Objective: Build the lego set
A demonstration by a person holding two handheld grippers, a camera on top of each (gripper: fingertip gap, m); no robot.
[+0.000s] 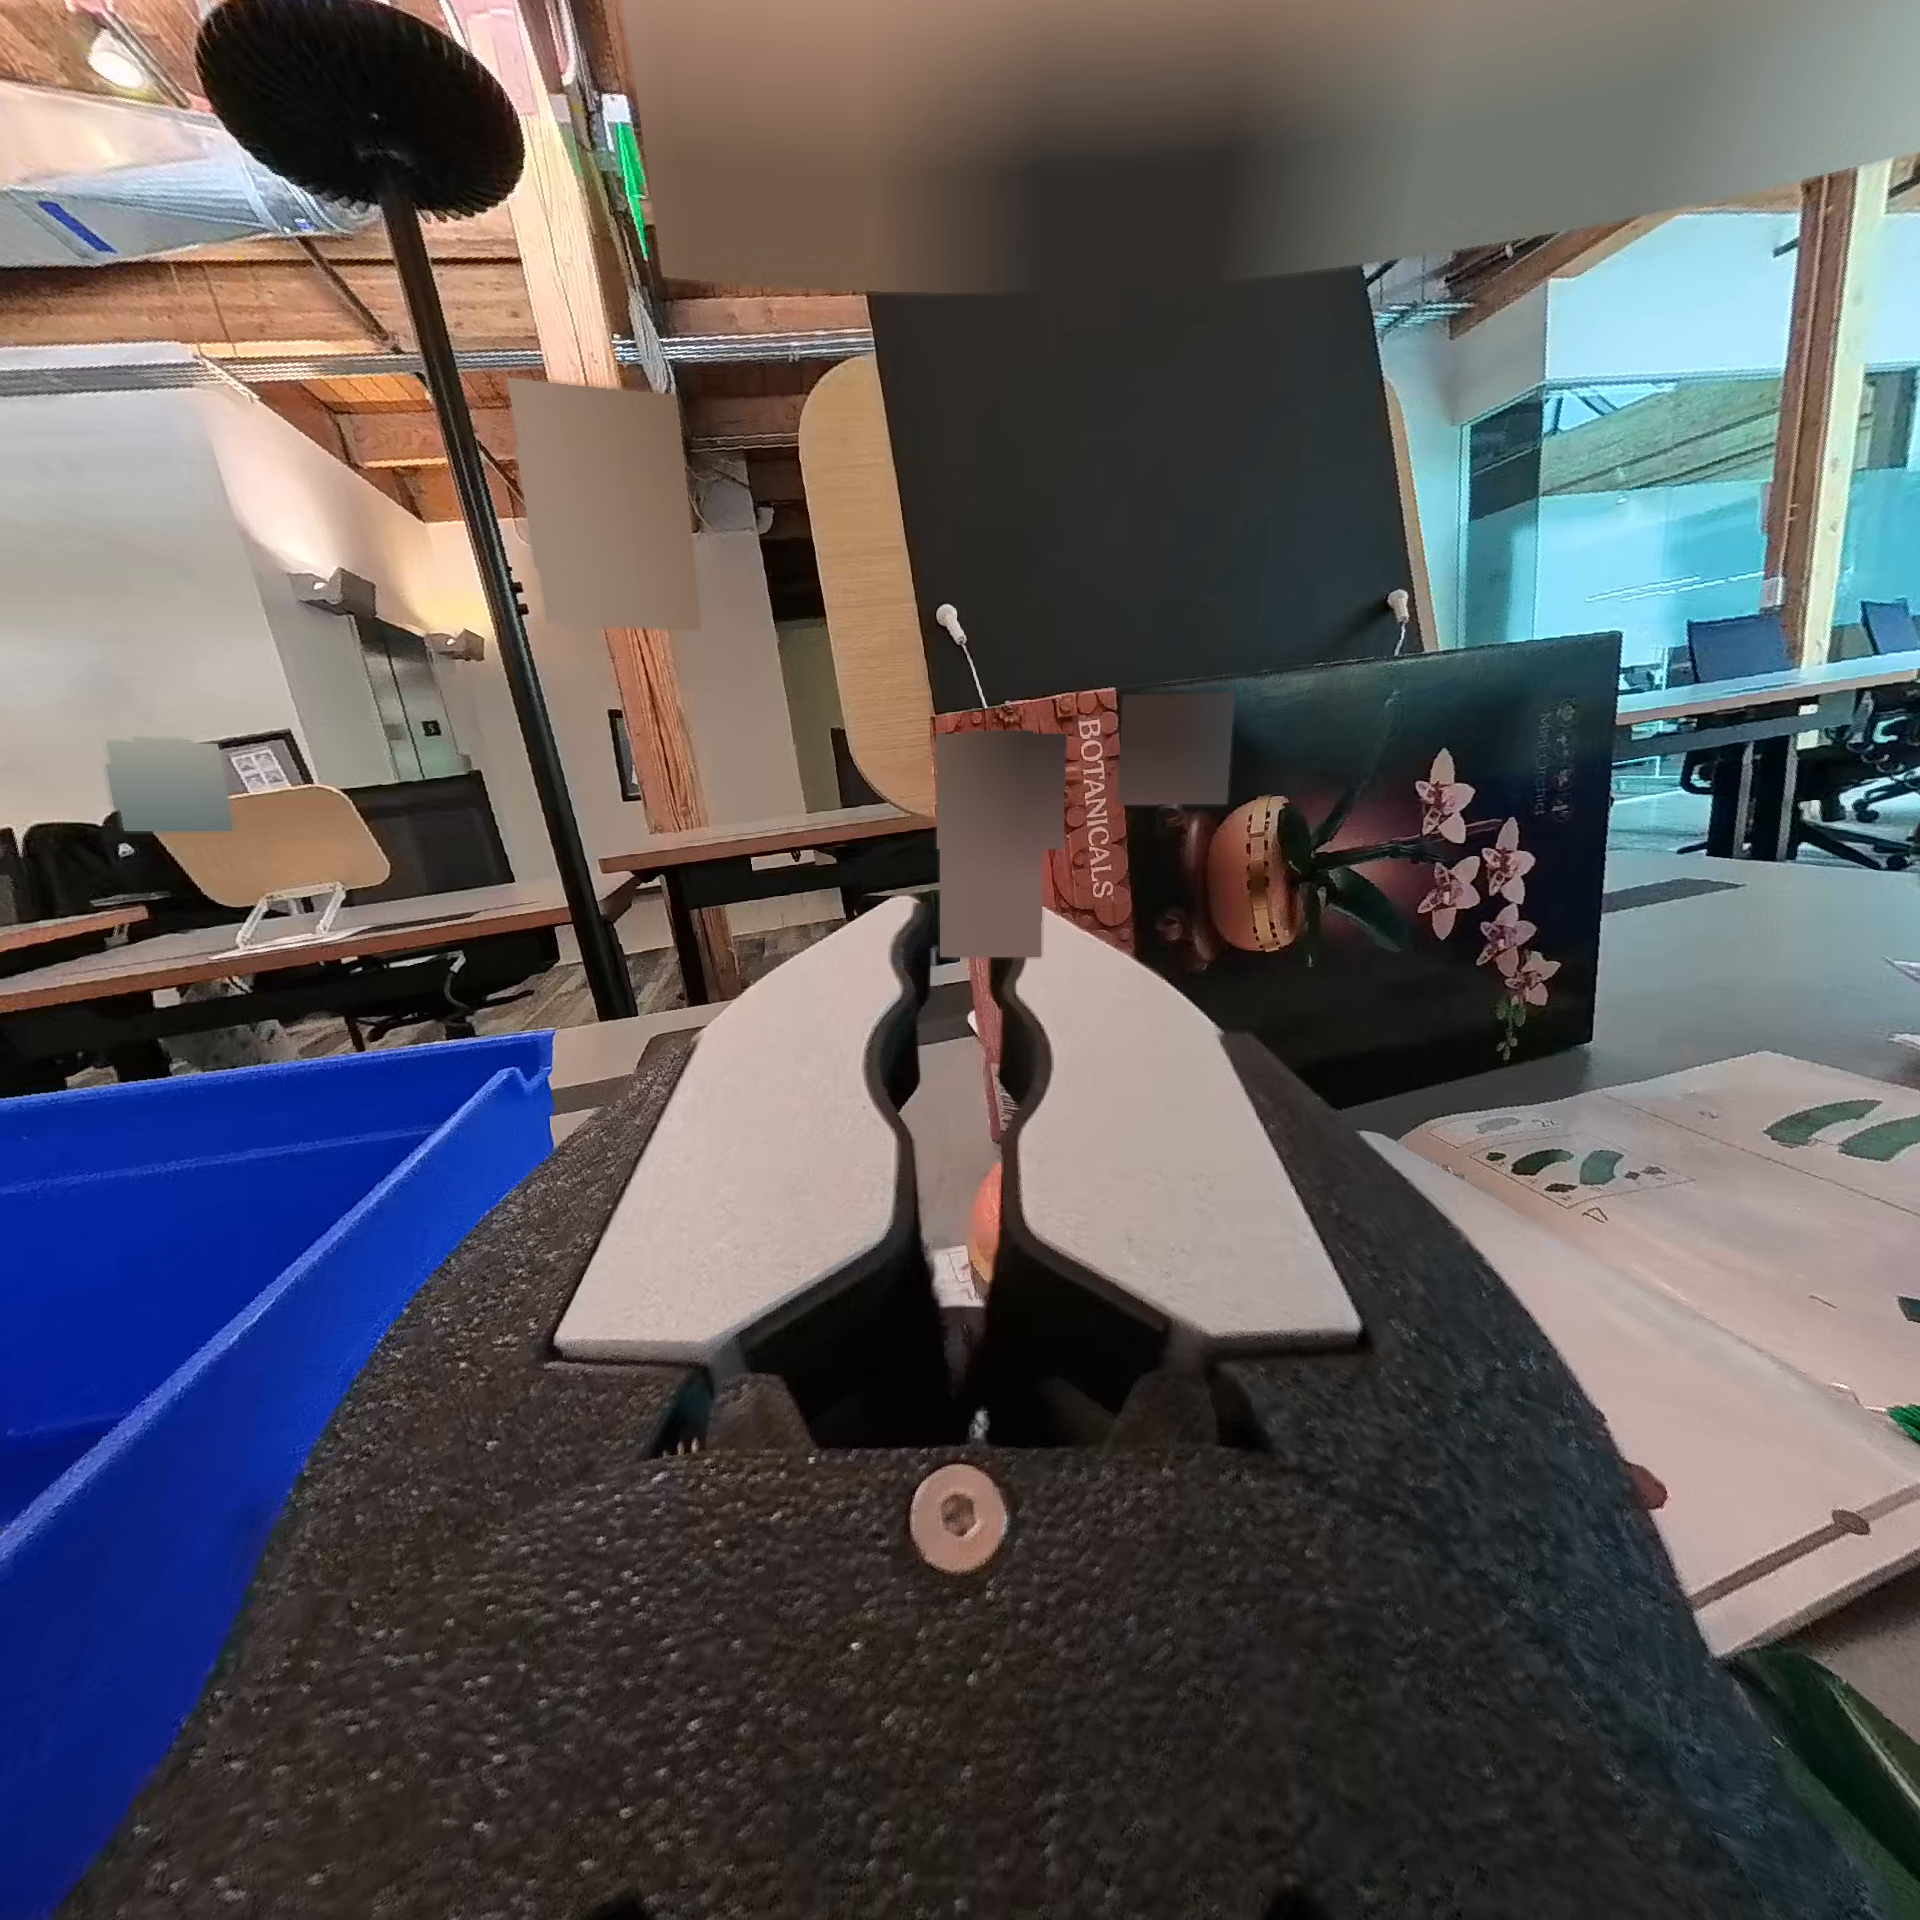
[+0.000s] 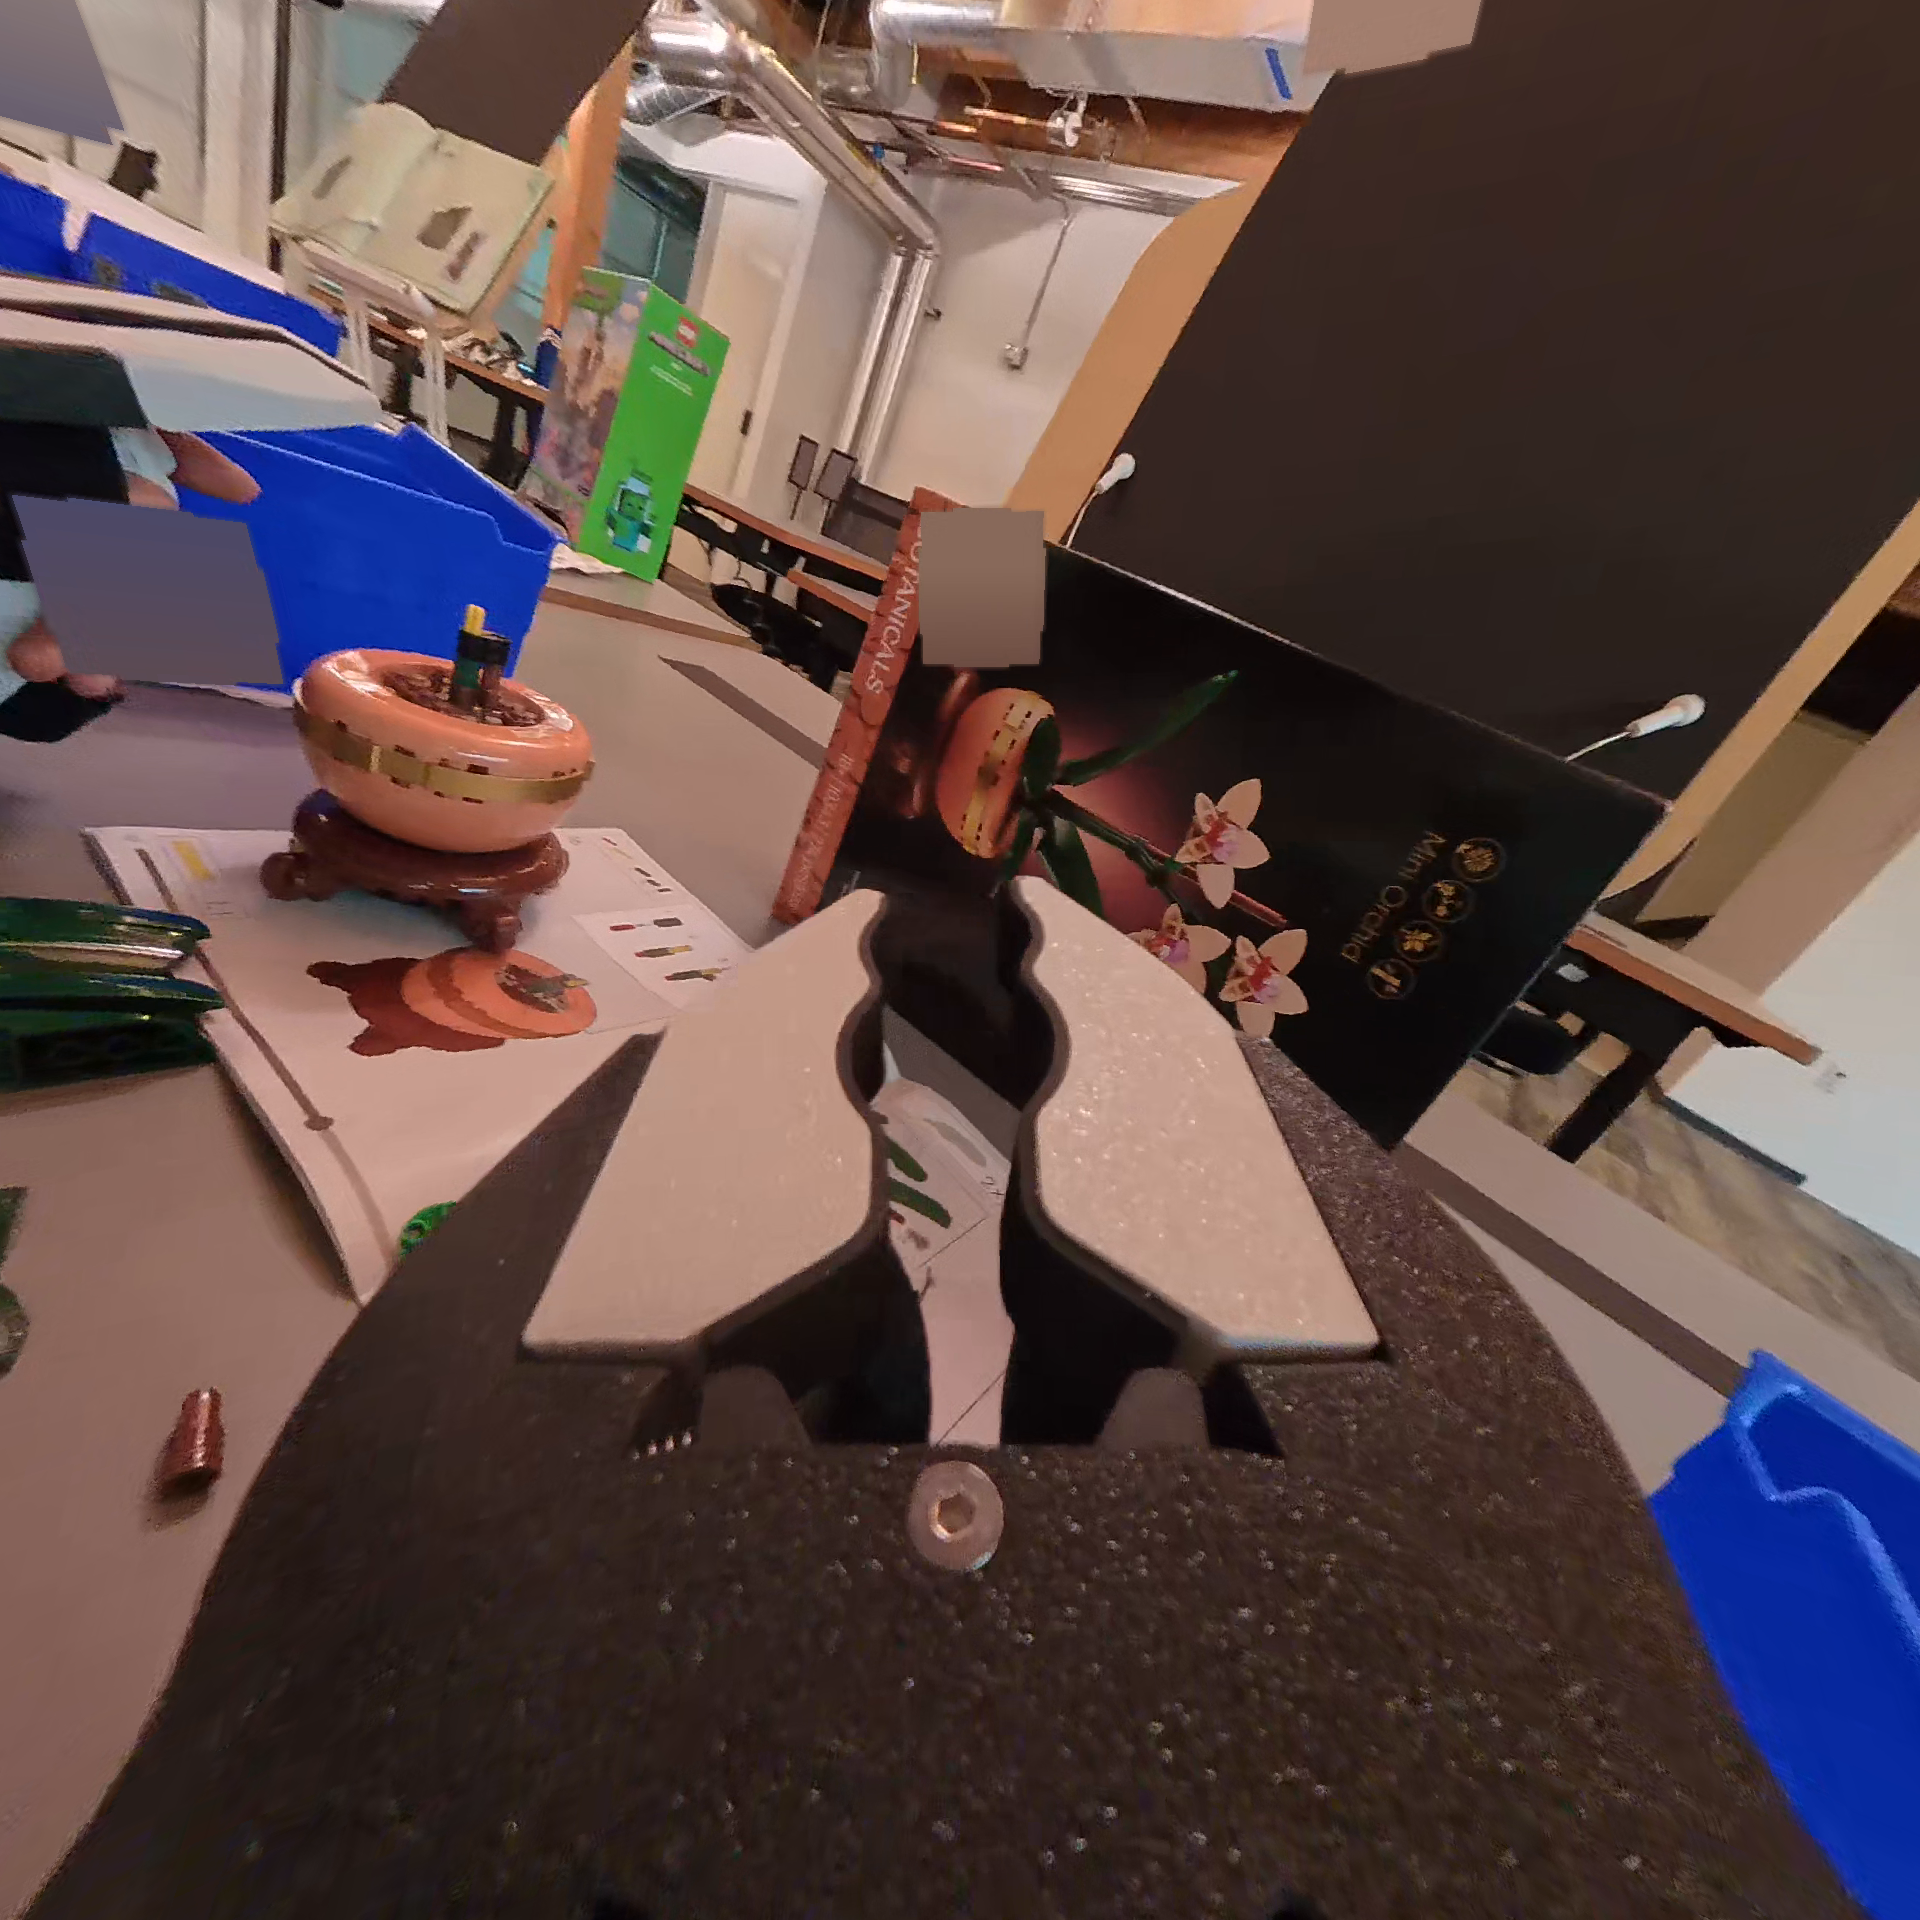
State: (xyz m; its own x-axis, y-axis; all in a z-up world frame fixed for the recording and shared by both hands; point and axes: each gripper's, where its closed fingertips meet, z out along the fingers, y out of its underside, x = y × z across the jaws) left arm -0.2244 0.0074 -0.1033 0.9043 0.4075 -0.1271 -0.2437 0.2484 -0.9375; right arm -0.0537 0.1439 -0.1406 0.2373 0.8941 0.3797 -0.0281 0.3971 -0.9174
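Note:
The built peach pot (image 2: 436, 748) with a gold band stands on its brown base on the open instruction booklet (image 2: 416, 1049). A short dark stem piece with a yellow tip (image 2: 478, 649) sticks up from it. My right gripper (image 2: 945, 904) hovers over the booklet to the pot's right, jaws narrowly apart and empty. My left gripper (image 1: 961, 935) has a narrow gap with nothing in it, and a sliver of peach (image 1: 987, 1205) shows through below. It also shows in the right wrist view (image 2: 156, 384), held by a hand above and left of the pot.
The dark set box (image 2: 1299, 831) stands upright behind the booklet. Blue bins sit at the left (image 1: 208, 1299) and the right (image 2: 1818, 1610). Green leaf pieces (image 2: 94, 977), a small green part (image 2: 426, 1226) and a brown cone (image 2: 192, 1444) lie on the grey table. Some 20 cm of space lies between my two pairs of fingers. My right gripper is the nearer one to the brown cone (image 2: 192, 1444): about 15 cm, against 25 cm.

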